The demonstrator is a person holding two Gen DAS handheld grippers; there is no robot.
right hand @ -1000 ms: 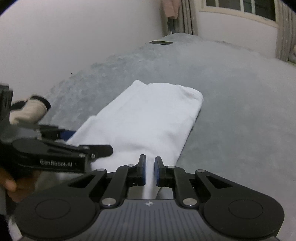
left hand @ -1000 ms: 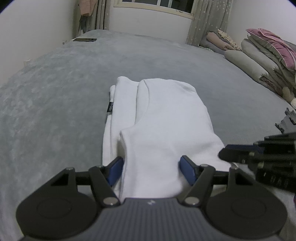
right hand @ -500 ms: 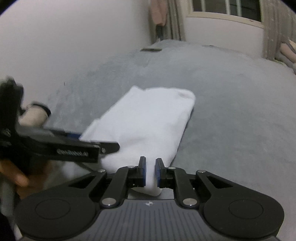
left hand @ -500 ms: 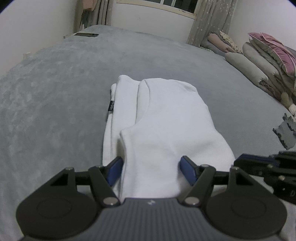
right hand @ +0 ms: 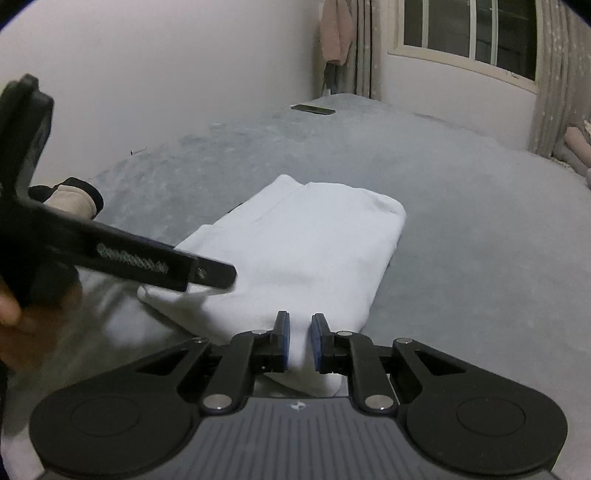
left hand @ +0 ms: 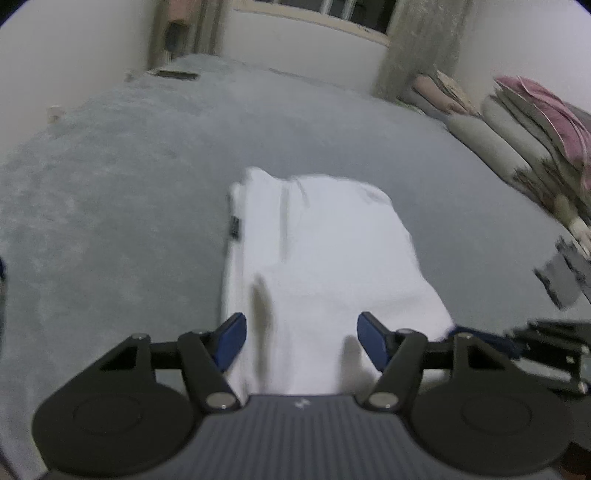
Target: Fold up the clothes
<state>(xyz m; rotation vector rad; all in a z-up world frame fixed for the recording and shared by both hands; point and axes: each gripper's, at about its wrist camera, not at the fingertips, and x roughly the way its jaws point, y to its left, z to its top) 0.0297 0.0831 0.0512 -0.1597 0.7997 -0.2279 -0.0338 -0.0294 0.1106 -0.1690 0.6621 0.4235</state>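
A white garment (left hand: 325, 251), folded into a long strip, lies on the grey bed cover (left hand: 110, 221). My left gripper (left hand: 301, 317) straddles its near end. The jaws are wide and closing, cloth lies under and between the blue pads, and the pads do not press it. In the right wrist view one of the left gripper's fingers (right hand: 207, 271) reaches over the garment's (right hand: 314, 236) near left part. My right gripper (right hand: 300, 319) stands at the near right corner with only a narrow gap between its pads, white cloth pinched in it. Its dark fingers (left hand: 487, 338) also show in the left wrist view.
Folded quilts and pillows (left hand: 517, 140) are stacked along the bed's right side. A small grey cloth (left hand: 561, 277) lies near them. A dark flat object (right hand: 313, 109) sits at the bed's far end under the window (right hand: 469, 29). A hand (right hand: 11, 314) holds the left gripper.
Both cameras have drawn back a little, so the garment looks smaller. The left gripper has risen and tilted in the right wrist view. The gap between the right pads has widened slightly.
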